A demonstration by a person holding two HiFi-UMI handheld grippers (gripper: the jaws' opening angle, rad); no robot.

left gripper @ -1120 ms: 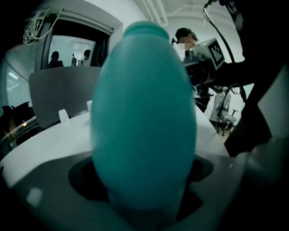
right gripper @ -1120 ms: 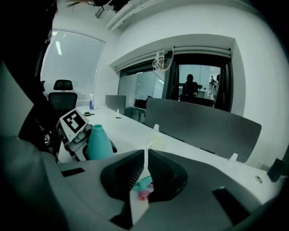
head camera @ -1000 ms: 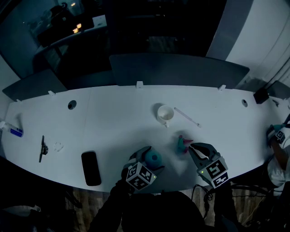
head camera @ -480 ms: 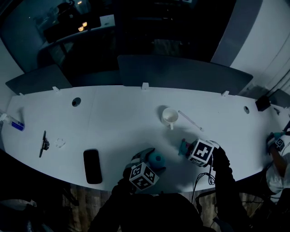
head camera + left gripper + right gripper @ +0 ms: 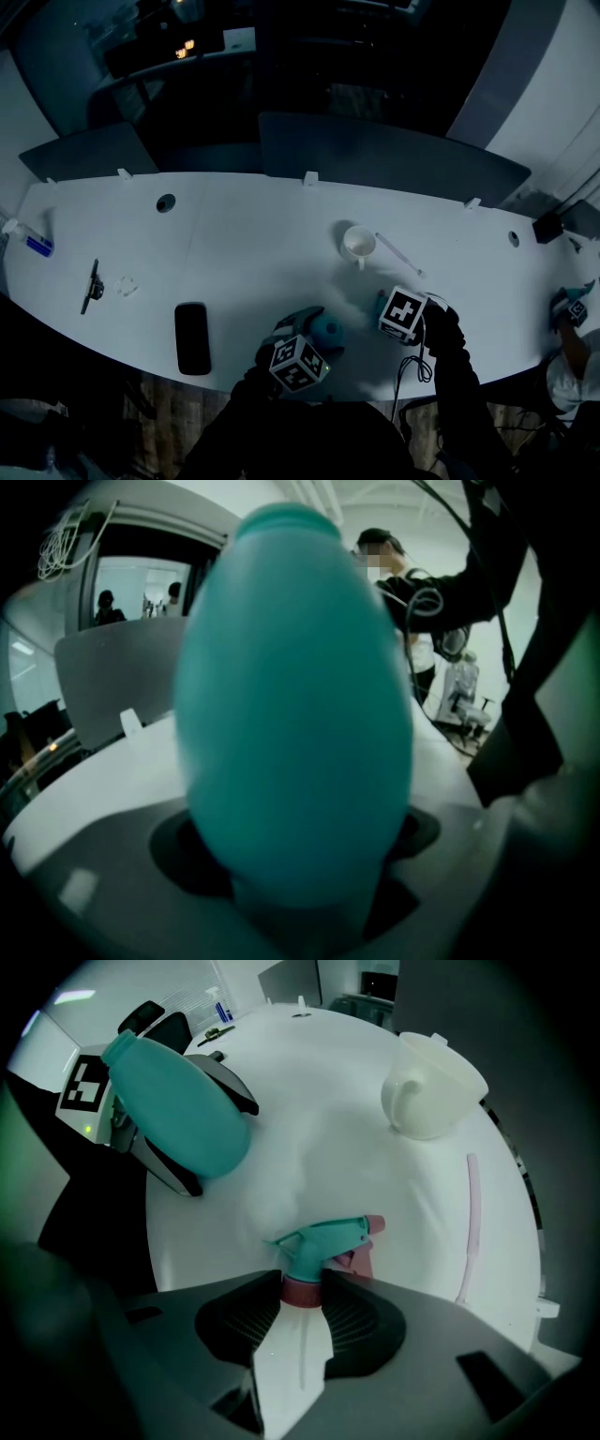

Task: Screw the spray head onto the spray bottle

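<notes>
White table [image 5: 244, 253], spray bottle [image 5: 327, 328] partly behind left tongs [image 5: 316, 337]

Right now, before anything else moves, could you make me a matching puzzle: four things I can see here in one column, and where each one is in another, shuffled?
Things:
1. spray bottle
2. spray head
3. white cup
4. black phone

Places:
a. lying on the table, between the right gripper's jaws
b. flat near the table's front edge, at the left
c. clamped in the left gripper
d. on the table beside a thin tube

Pairs: 1-c, 2-a, 3-d, 4-b.

The right gripper's jaws have just been opening, with the spray head's collar between them.
</notes>
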